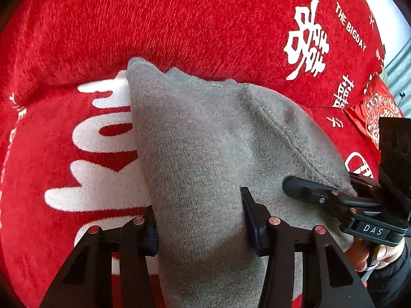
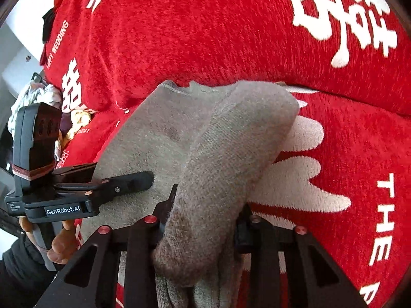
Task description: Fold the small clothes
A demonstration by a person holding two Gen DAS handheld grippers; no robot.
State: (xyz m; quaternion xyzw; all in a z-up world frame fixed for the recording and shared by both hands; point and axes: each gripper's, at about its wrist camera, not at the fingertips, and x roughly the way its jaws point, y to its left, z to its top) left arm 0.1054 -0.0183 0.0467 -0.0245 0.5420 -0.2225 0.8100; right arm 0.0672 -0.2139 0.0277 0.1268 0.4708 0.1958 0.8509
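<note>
Red plush cloth (image 1: 205, 25) with big white characters and lettering filled nearly everything behind my tools, bunched into a thick roll across the top of both views and lying flatter beneath. Along one part of it I could read "THE BIGDAY", and from the right wrist camera "WEDDING" ran up the edge at about ten o'clock. A pale wall showed only as slivers at the corners.

Next in size was the grey knitted garment (image 1: 205, 141), the piece I was folding. It lay on the red cloth at the centre of each view, its far edge reaching the foot of the roll at twelve o'clock, and one layer was doubled over another, with a seam running down toward four o'clock in the left view.

My left claw (image 1: 200, 213) pointed steeply down, and a thick run of the grey knit passed between its two fingers; both pads pressed against the cloth, so I was gripping the garment. My right claw (image 2: 205, 218) did the same on its own bunched fold, the fabric squeezed between the fingers and bulging out toward me at six o'clock.

From the left view the right tool came in at three o'clock, its finger lying on the grey knit, with my hand (image 1: 380, 254) under it. From the right view the left tool entered at nine o'clock, marked "GenRobot.AI", my other hand (image 2: 59, 246) wrapped round its handle.
</note>
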